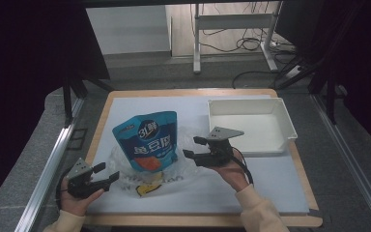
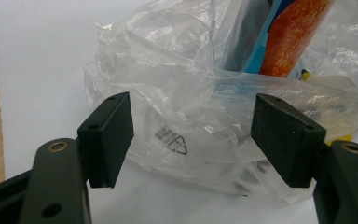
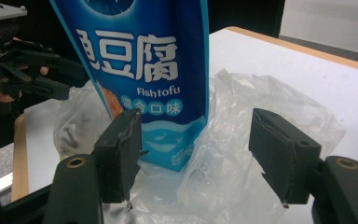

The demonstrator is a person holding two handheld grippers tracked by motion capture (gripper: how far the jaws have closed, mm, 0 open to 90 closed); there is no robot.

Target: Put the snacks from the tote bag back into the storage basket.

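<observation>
A blue fish tofu snack pouch (image 1: 147, 140) stands upright on the white mat, its base inside a crumpled clear plastic bag (image 1: 186, 170). My left gripper (image 1: 108, 172) is at the bag's left side, open and pointing right. Between its jaws lies a fold of the plastic bag (image 2: 177, 93), and the pads are apart from it. My right gripper (image 1: 191, 147) is open just right of the pouch and points left. Its jaws frame the lower corner of the pouch (image 3: 144, 60) and the bag (image 3: 261, 98) without pressing them. Beyond them is the left gripper (image 3: 67, 79).
A white rectangular tray (image 1: 290, 130) stands at the back right of the mat, close behind my right hand. A small yellow packet (image 1: 147, 189) lies at the bag's front edge. The wooden table edge (image 1: 198, 220) runs along the front.
</observation>
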